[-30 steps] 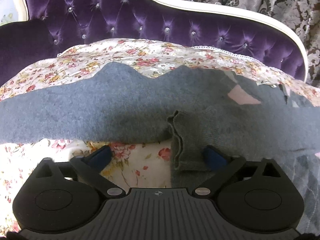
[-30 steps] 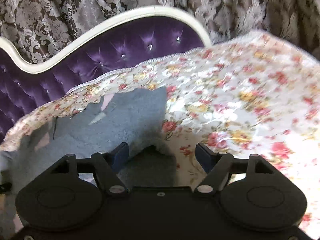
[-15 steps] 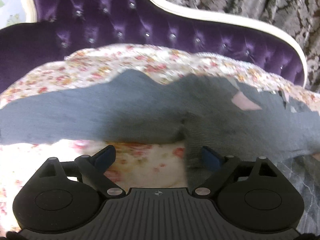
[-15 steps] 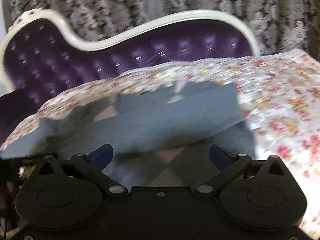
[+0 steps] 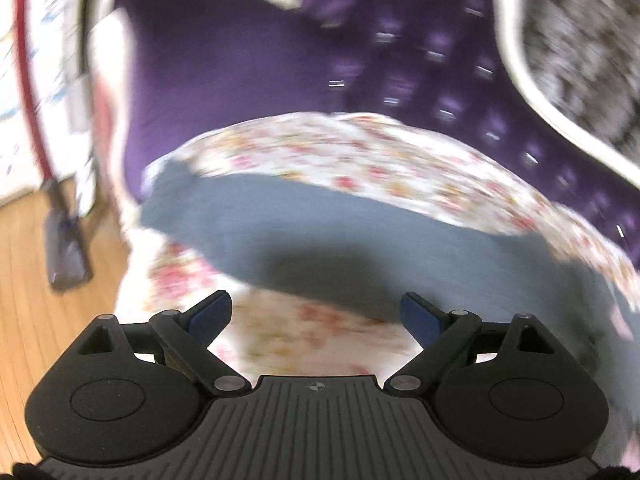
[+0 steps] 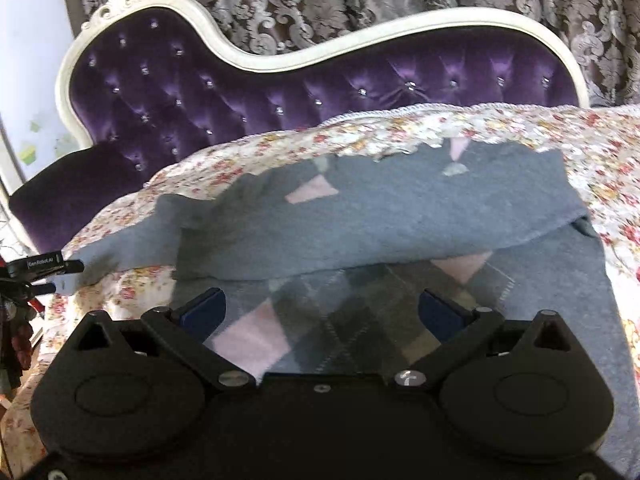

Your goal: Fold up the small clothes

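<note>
The left gripper (image 5: pixel 316 314) was spread wide, its blue pads (image 5: pixel 210 314) well apart with nothing between them. It hovered over the floral cover (image 5: pixel 320 344), and the view from it was smeared with blur. Just ahead of its fingertips lay the grey sleeve (image 5: pixel 320 232) of the sweater, running from far left to far right across the cover. Beyond that rose the purple sofa (image 5: pixel 248 80); off to the left showed wood floor (image 5: pixel 36 280) and a red pole (image 5: pixel 34 92).

The right gripper (image 6: pixel 322 310) was likewise wide apart and gripped nothing. The sweater (image 6: pixel 400 220) lay directly ahead of and under it on the cover (image 6: pixel 580 152). An upper grey layer was folded across the body, and the argyle front (image 6: pixel 360 312), pink and grey diamonds, showed between the fingers. Whether the pads (image 6: pixel 440 314) touched the knit could not be told. At the far left of this view, the tip of the left gripper sat by the sleeve end (image 6: pixel 100 260). A patterned curtain (image 6: pixel 360 0) hung behind the sofa (image 6: pixel 280 92).
</note>
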A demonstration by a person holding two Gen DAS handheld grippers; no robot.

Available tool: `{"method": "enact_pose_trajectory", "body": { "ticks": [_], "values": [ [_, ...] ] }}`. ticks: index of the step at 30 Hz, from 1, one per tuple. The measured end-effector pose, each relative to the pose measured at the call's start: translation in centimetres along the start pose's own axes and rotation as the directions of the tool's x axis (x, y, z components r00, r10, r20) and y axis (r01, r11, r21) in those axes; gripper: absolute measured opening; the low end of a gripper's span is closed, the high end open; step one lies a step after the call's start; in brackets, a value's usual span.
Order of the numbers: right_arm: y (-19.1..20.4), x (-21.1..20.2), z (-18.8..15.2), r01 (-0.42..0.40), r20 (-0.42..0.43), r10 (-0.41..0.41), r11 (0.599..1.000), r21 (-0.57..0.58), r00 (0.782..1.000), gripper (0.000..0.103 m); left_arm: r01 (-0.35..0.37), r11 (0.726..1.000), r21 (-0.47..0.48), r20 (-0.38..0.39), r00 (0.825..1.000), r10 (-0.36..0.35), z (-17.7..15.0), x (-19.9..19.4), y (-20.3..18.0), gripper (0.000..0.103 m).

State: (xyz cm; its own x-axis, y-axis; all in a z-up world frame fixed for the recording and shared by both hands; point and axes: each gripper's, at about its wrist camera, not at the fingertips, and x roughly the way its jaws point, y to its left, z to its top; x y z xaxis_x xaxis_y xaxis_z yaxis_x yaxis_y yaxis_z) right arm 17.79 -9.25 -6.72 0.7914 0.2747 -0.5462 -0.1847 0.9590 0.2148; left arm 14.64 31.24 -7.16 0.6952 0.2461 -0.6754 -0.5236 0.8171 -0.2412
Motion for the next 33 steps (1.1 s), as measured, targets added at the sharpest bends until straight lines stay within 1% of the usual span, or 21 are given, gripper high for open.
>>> {"method": "enact_pose_trajectory", "body": {
  "ticks": [1,4,7,12,13,15,17,18,19,20,21,22,24,26,28,30,33],
  "values": [
    [0.3,0.0,0.1,-0.008,0.001,0.008,1.0,-0.005,1.0,0.103,-0.004,0.999,-0.045,-0.004,1.0,0.004,0.2,0.4,1.3,0.091],
    [1.3,0.2,0.3,-0.029,-0.006,0.029,0.999,-0.025,1.0,0.103,-0.015,0.991,-0.132,0.0,1.0,0.015,0.5,1.3,4.0,0.091],
    [2.2,0.4,0.4,-0.048,-0.012,0.048,0.998,-0.041,0.999,0.103,-0.003,0.982,-0.189,-0.002,1.0,0.003,0.9,2.4,5.9,0.091],
    [3.0,0.8,0.4,-0.063,-0.029,0.062,0.997,-0.053,0.998,0.103,0.012,0.972,-0.236,0.009,1.0,-0.01,1.6,3.9,7.1,0.089],
    [3.1,0.9,0.4,-0.064,-0.032,0.062,0.996,-0.057,0.998,0.103,0.015,0.97,-0.244,0.009,1.0,-0.013,1.8,4.2,7.3,0.085],
    [3.1,0.9,0.4,-0.064,-0.036,0.062,0.996,-0.06,0.997,0.103,0.019,0.967,-0.254,0.009,1.0,-0.018,2.0,4.8,7.6,0.081],
    [3.2,1.0,0.4,-0.066,-0.039,0.063,0.996,-0.061,0.997,0.103,0.031,0.963,-0.269,0.003,1.0,-0.031,2.1,5.2,7.9,0.059],
    [3.2,1.0,0.4,-0.066,-0.041,0.064,0.996,-0.062,0.997,0.103,0.061,0.956,-0.285,0.017,0.998,-0.059,2.2,5.3,8.1,0.052],
    [3.2,1.1,0.4,-0.065,-0.043,0.063,0.996,-0.063,0.997,0.103,0.095,0.948,-0.305,0.031,0.995,-0.09,2.3,5.3,8.3,0.033],
    [3.2,1.1,0.4,-0.065,-0.045,0.062,0.996,-0.064,0.997,0.103,0.115,0.942,-0.314,0.048,0.993,-0.105,2.4,5.0,8.4,0.012],
    [3.2,1.1,0.4,-0.065,-0.047,0.062,0.996,-0.064,0.997,0.103,0.106,0.944,-0.311,0.06,0.994,-0.091,2.6,4.6,8.2,0.004],
    [3.1,1.2,0.3,-0.064,-0.05,0.061,0.996,-0.063,0.997,0.103,0.071,0.955,-0.286,0.07,0.996,-0.053,3.0,4.0,7.7,0.003],
    [3.1,1.2,0.2,-0.063,-0.055,0.06,0.996,-0.062,0.997,0.103,0.08,0.969,-0.234,0.1,0.993,-0.058,3.7,2.9,6.8,0.003],
    [2.9,1.3,0.1,-0.063,-0.057,0.059,0.996,-0.06,0.997,0.103,0.095,0.976,-0.197,0.121,0.99,-0.072,4.5,1.4,5.8,0.003],
    [2.5,1.3,0.0,-0.065,-0.058,0.062,0.997,-0.053,0.996,0.103,0.123,0.98,-0.156,0.15,0.984,-0.099,5.5,-0.6,4.5,0.003],
    [2.2,1.3,-0.1,-0.065,-0.057,0.063,0.997,-0.044,0.996,0.103,0.149,0.984,-0.092,0.188,0.973,-0.13,6.7,-2.8,2.5,0.003],
    [1.4,1.3,-0.5,-0.066,-0.059,0.064,0.997,-0.027,0.996,0.103,0.206,0.978,0.017,0.246,0.948,-0.204,8.6,-6.2,-1.4,0.003]
  ]
}}
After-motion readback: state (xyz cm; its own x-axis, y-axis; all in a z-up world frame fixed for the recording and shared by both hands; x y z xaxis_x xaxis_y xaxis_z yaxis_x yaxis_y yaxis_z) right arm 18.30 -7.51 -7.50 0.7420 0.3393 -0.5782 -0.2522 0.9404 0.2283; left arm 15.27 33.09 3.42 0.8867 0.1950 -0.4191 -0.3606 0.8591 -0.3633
